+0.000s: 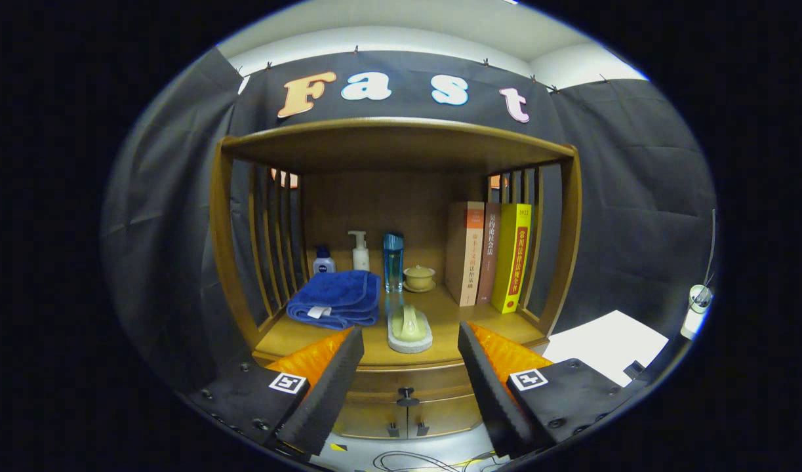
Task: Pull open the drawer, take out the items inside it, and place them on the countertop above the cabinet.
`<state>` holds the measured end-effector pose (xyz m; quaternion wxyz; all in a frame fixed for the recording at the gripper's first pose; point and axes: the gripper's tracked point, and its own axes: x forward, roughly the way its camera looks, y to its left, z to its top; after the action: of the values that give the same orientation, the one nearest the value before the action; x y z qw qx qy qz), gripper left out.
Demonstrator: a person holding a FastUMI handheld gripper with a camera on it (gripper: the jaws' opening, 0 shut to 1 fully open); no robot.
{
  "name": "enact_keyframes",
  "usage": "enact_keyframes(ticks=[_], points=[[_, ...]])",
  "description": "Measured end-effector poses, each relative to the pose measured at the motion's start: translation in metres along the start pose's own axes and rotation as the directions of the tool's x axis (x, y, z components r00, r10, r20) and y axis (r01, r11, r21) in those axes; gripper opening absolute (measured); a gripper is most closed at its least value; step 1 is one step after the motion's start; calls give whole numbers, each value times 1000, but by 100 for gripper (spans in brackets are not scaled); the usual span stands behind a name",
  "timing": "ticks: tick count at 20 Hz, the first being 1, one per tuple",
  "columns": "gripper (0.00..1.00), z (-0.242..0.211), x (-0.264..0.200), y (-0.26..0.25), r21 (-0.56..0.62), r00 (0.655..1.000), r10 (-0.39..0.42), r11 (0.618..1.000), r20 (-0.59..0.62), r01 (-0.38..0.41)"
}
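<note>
Two foam-padded fingers of the claw (410,377) are standing wide apart in the lower middle of the frame, gripping nothing, with the drawer's dark knob (407,396) sitting between them and just beyond their tips. The drawer (401,380) itself is lying shut under the front lip of the counter (440,321), low in the centre of the frame, so whatever it is holding is hidden.

Going left to right across the counter: one folded blue towel (335,298) at middle left, one small blue-capped bottle (323,260) behind it, one white pump bottle (359,250), one tall blue bottle (393,261), one pale soap on its dish (409,330) nearest the fingers, one small lidded cup (419,277), then three upright books (491,259) at middle right. Two cabinet doors (407,416) are showing below the drawer.

That knob looks like the place to take hold — small, stiff and probably smooth, so the pads would need to be closing squarely on it. A wooden drawer is likely sliding with some resistance, not heavily.
</note>
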<state>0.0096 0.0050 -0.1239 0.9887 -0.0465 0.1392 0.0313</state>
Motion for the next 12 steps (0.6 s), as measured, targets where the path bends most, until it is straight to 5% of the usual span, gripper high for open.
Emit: enact_keyframes(ticks=[12], points=[[97,10,-12,12,-4,999,22,1000,23,-22]])
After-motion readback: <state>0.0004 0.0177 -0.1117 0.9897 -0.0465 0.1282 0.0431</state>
